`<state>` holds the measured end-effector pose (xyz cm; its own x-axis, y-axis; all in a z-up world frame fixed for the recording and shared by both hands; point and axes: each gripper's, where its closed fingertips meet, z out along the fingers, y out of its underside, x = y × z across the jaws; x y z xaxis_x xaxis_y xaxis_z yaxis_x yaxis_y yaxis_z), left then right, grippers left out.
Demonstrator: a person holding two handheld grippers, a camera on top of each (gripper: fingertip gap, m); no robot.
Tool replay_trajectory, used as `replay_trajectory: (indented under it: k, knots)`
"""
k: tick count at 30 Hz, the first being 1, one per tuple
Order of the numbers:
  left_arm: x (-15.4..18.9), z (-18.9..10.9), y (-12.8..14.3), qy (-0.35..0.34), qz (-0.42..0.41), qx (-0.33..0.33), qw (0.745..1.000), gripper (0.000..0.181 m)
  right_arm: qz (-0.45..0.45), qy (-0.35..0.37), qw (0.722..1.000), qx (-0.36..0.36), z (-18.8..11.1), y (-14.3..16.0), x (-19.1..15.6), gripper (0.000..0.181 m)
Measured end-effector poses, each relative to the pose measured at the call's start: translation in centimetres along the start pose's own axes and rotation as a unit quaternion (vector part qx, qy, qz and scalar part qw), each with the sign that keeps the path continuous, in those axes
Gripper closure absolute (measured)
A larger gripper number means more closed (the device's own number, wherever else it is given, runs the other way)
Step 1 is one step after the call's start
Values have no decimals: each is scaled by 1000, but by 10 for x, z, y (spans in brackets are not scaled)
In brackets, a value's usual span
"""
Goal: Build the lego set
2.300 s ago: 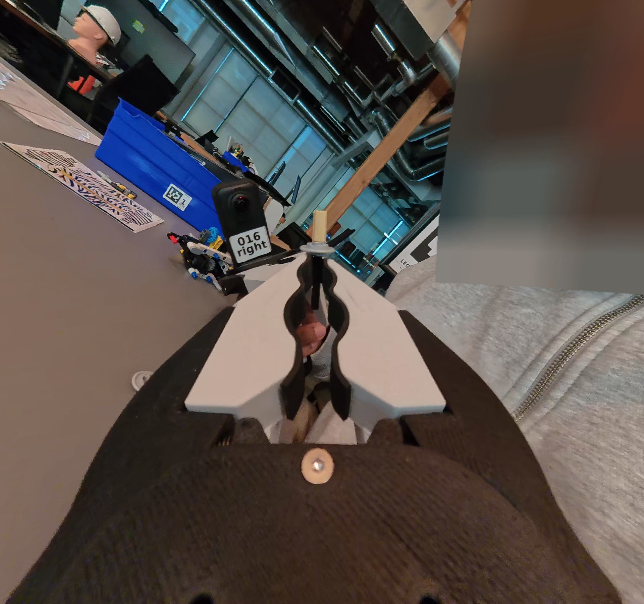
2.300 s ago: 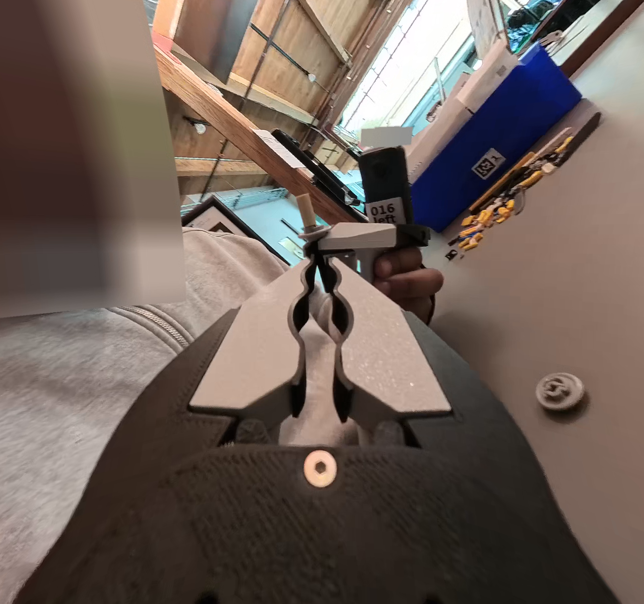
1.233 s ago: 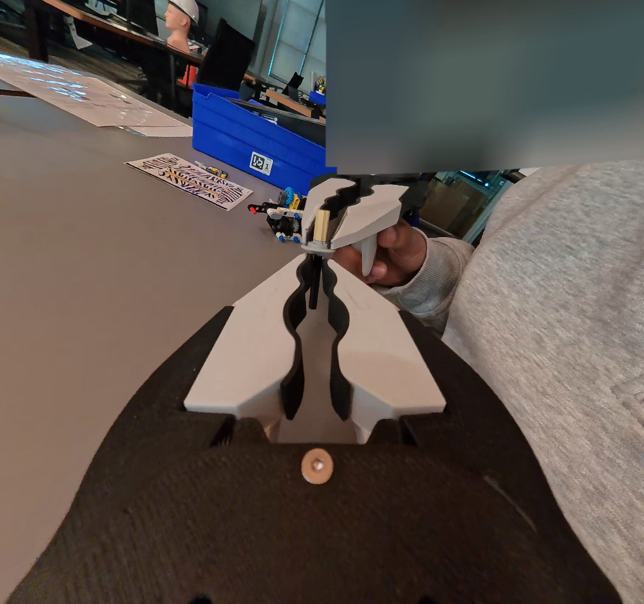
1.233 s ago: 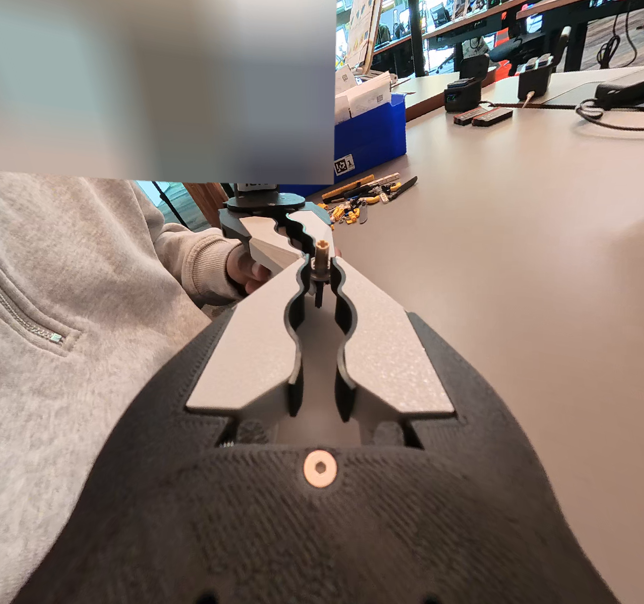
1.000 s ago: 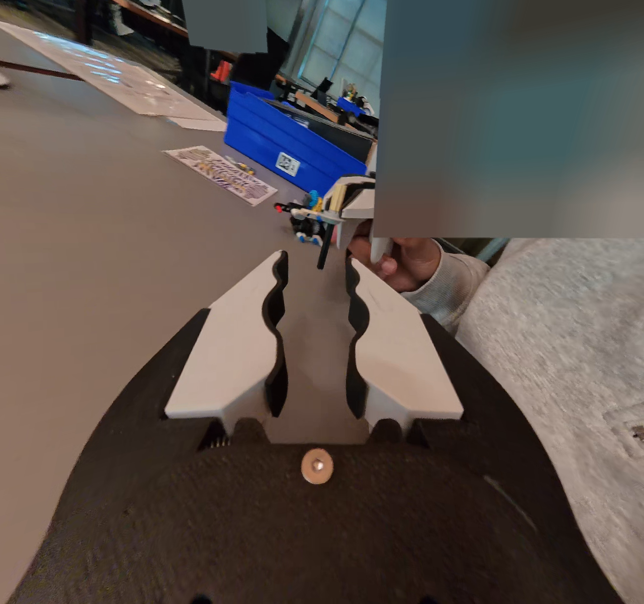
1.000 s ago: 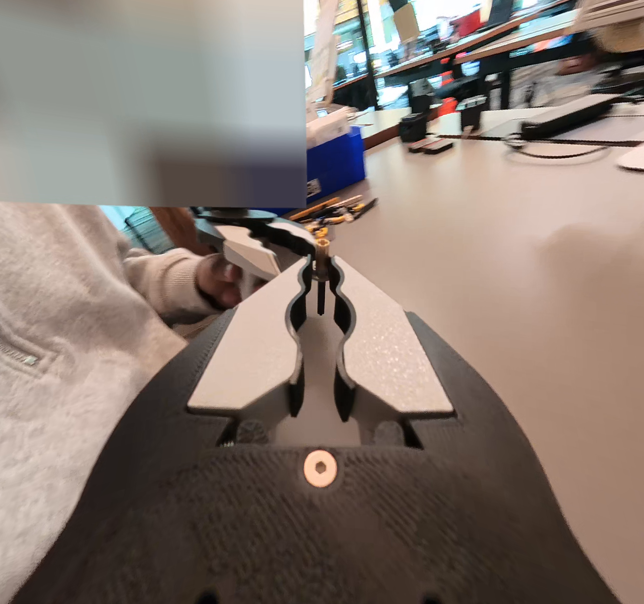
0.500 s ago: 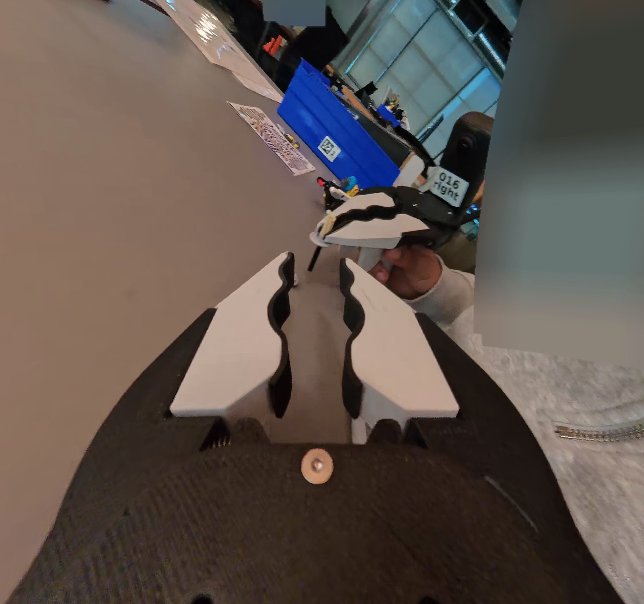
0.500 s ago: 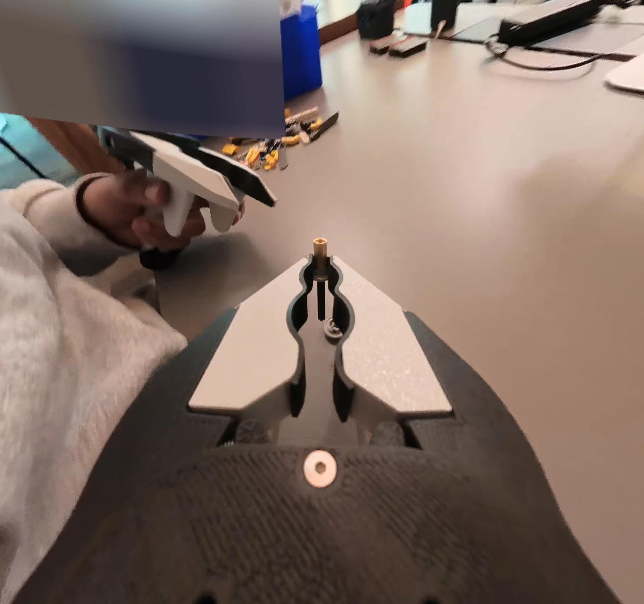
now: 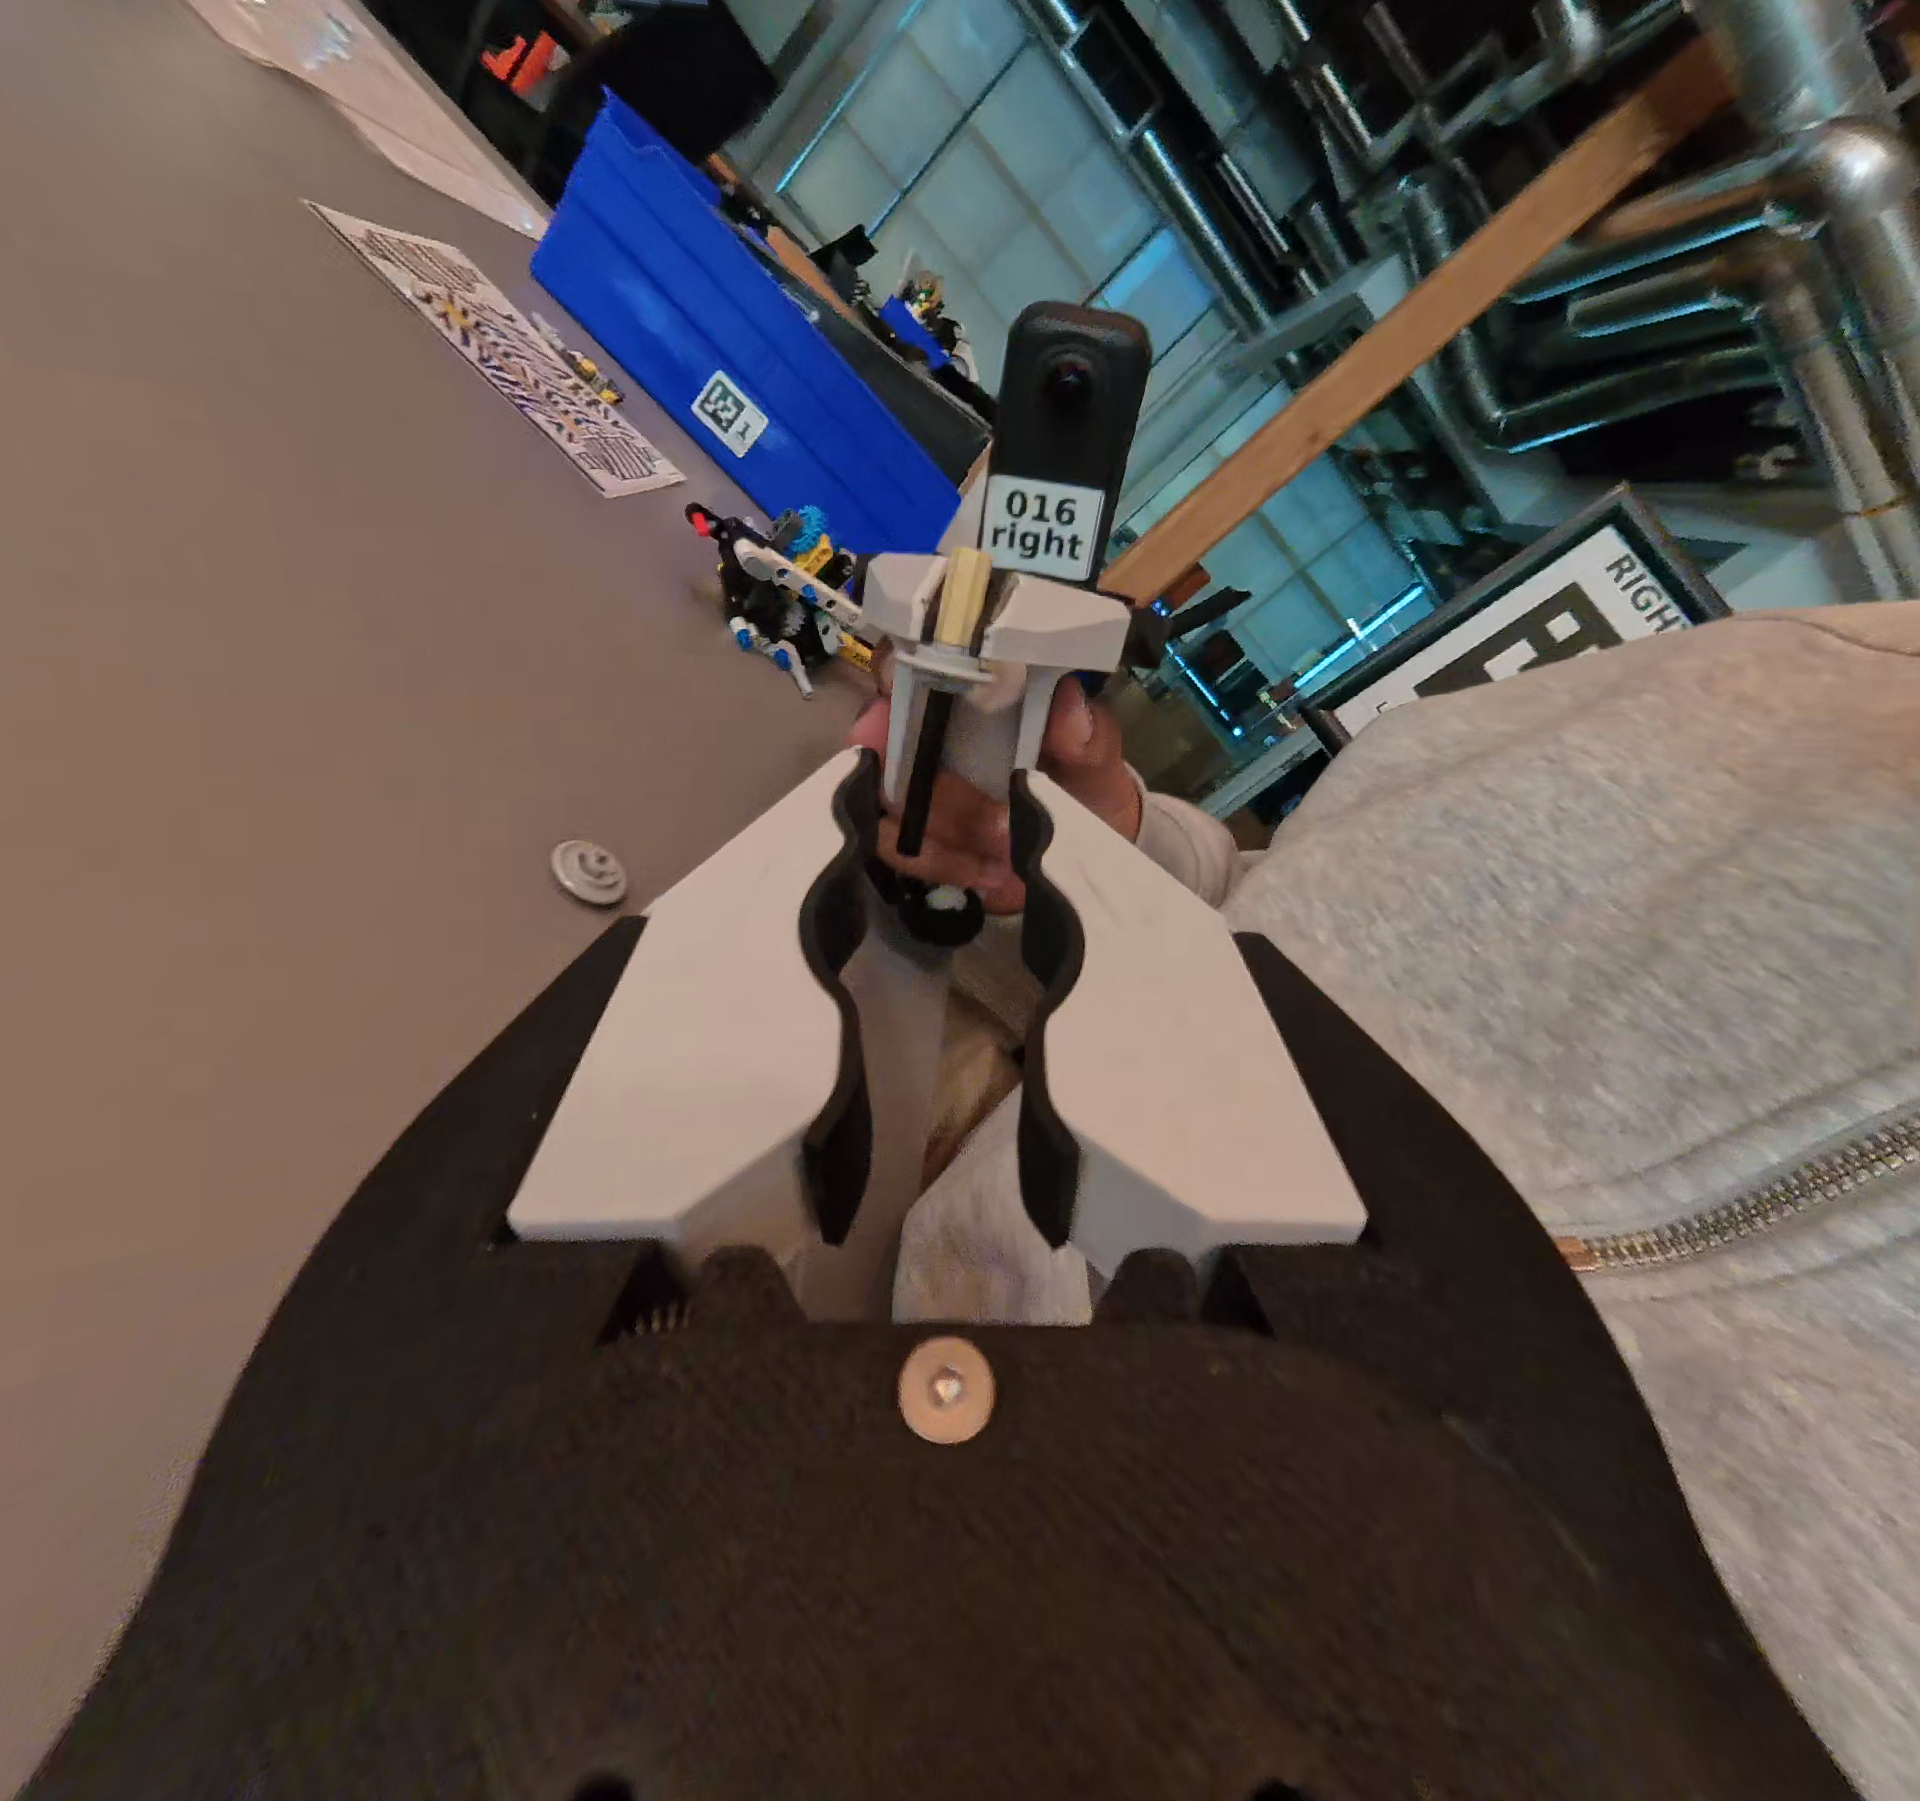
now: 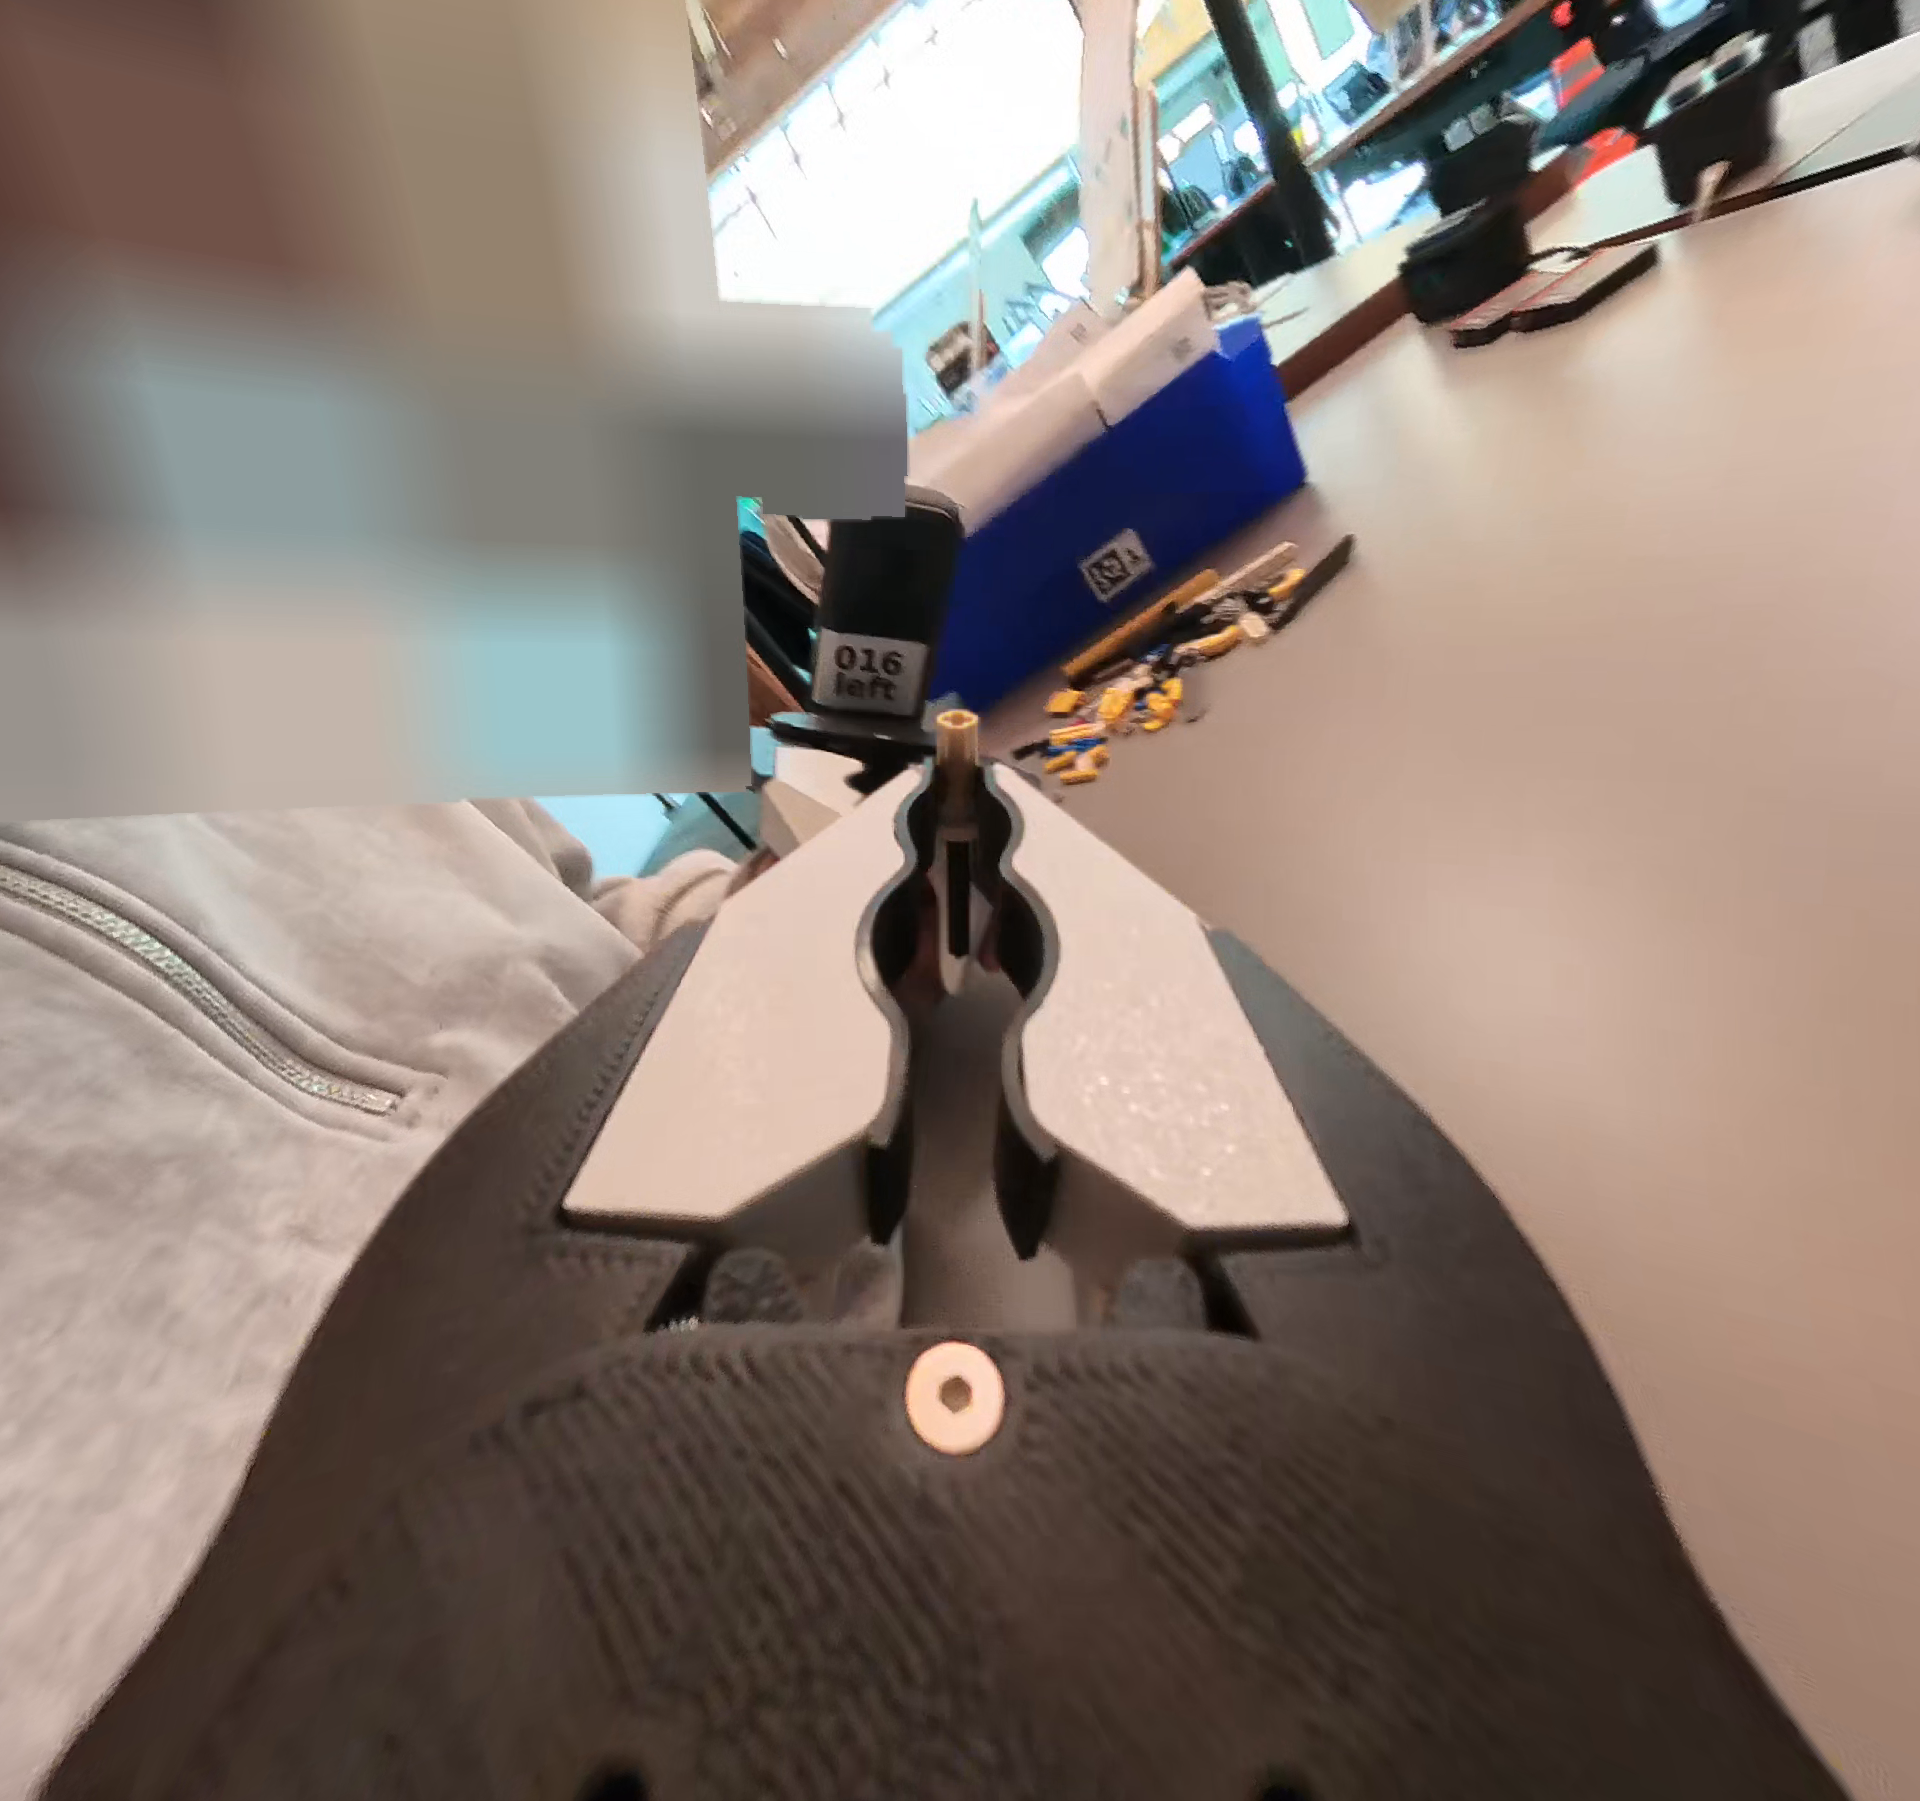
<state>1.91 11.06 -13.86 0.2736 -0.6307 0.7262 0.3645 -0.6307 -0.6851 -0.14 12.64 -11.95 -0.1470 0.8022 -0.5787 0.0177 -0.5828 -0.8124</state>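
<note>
My right gripper (image 10: 954,783) is shut on a short tan sleeve (image 10: 954,743) fitted on a thin black axle (image 10: 956,894). In the left wrist view the right gripper (image 9: 982,608) faces me, holding the tan sleeve (image 9: 961,598) with a grey disc (image 9: 940,662) just below it. The black axle (image 9: 920,775) points down between my left fingers. My left gripper (image 9: 940,777) is open and empty, its tips on either side of the axle's lower end. A partly built lego model (image 9: 779,598) stands on the grey table (image 9: 260,712) behind.
A loose grey wheel piece (image 9: 589,873) lies on the table left of my left gripper. A blue bin (image 9: 727,369) and a printed sheet (image 9: 499,359) are farther back. Loose yellow and blue lego pieces (image 10: 1143,686) lie before a blue bin (image 10: 1122,515). A person's grey hoodie (image 9: 1558,920) is close on the right. Left and right tips are no more than a few centimetres apart. My left tips are roughly 9 centimetres from the loose grey wheel piece (image 9: 589,873).
My left gripper opened and let go of the axle, which stayed in the right gripper. The two grippers swung apart, then came back facing each other with the axle between my left fingers.
</note>
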Motion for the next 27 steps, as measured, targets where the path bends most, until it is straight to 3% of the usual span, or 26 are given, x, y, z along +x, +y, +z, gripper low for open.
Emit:
replay_trajectory:
  k: [4, 7, 9, 12, 20, 27]
  knots:
    - [5, 5, 4, 1, 10, 6, 1000, 181, 20, -14, 1000, 15, -2, 5, -9, 176]
    - [7, 4, 9, -6, 37, -3, 999, 181, 29, -10, 999, 13, -4, 8, -11, 176]
    - [7, 3, 11, -18, 56, -10, 998, 181, 35, -8, 999, 19, -8, 4, -12, 162]
    - [5, 2, 14, -33, 78, -22, 996, 181, 60, -13, 998, 24, -13, -4, -13, 164]
    - [-1, -1, 23, -74, 127, -62, 987, 181, 36, 21, 995, -91, -8, 16, -12, 166]
    - [-1, -2, 26, -78, 145, -75, 983, 181, 10, 33, 989, -144, -8, 24, -11, 175]
